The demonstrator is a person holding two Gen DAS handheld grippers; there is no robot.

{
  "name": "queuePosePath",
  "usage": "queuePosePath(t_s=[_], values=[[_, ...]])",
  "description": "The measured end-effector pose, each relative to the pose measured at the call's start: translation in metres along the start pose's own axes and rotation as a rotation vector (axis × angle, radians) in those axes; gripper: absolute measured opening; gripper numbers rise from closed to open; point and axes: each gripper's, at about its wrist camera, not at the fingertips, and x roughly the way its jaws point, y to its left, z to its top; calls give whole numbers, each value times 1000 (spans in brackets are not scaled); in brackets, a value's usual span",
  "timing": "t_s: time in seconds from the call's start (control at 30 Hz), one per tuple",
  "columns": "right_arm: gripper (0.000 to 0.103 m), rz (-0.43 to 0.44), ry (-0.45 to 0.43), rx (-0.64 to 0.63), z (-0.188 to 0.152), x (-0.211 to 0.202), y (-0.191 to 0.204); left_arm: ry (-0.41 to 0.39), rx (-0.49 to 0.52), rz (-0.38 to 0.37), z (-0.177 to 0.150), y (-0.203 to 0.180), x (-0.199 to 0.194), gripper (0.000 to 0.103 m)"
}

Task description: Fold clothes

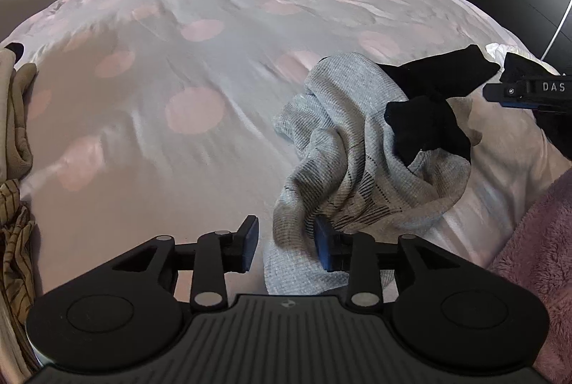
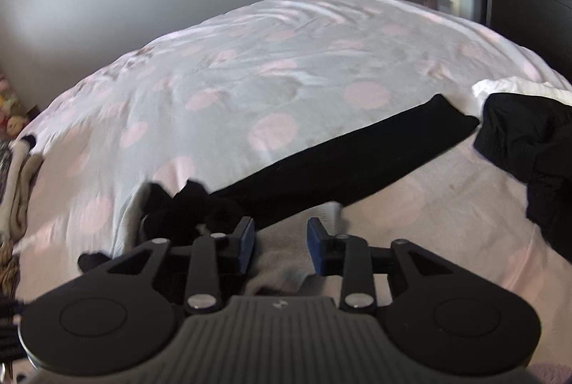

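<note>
A crumpled grey sweater (image 1: pixel 354 148) lies on the bed (image 1: pixel 186 62), its long axis running from the near edge away toward the right. A black sock (image 2: pixel 350 166) stretches diagonally up-right; only the right view shows its full length. The left hand-held gripper (image 1: pixel 286 246) is spread, sweater hem between its pads. The right hand-held gripper (image 2: pixel 280 246) is spread just below the sock.

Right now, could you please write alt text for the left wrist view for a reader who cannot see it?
The left hand-held gripper, jaws open, sits at the near edge of a crumpled grey knit garment on a pale bedspread with pink dots. Black socks lie on the garment, the right hand-held gripper enters at the right edge, and beige clothes lie at the left.
</note>
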Motion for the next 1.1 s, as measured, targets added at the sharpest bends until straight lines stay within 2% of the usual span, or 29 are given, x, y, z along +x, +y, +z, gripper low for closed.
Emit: queuePosePath(t_s=[0.1, 0.3, 0.43, 0.53, 0.6, 0.63, 0.87, 0.97, 1.03, 1.1], values=[[36, 55, 30, -67, -5, -1, 10, -4, 57, 5, 5, -7, -4, 41], [38, 127, 73, -237, -18, -2, 34, 19, 240, 30, 19, -24, 2, 42], [51, 144, 74, -302, -22, -2, 43, 23, 416, 49, 36, -38, 12, 46], [52, 161, 89, -326, -24, 3, 46, 14, 577, 49, 49, -51, 25, 47], [52, 164, 99, -335, -25, 8, 48, 5, 680, 42, 57, -60, 35, 51], [52, 165, 104, -338, -25, 11, 48, 1, 732, 36, 61, -64, 39, 56], [51, 192, 156, -376, -27, 33, 55, 50, 1020, 14, 84, -90, 85, 57], [46, 201, 188, -375, -27, 44, 56, 72, 1133, 8, 86, -99, 102, 63], [41, 216, 210, -357, -26, 51, 54, 89, 1175, 0, 85, -103, 112, 63], [38, 231, 231, -337, -24, 58, 52, 101, 1169, -7, 85, -103, 119, 62]])
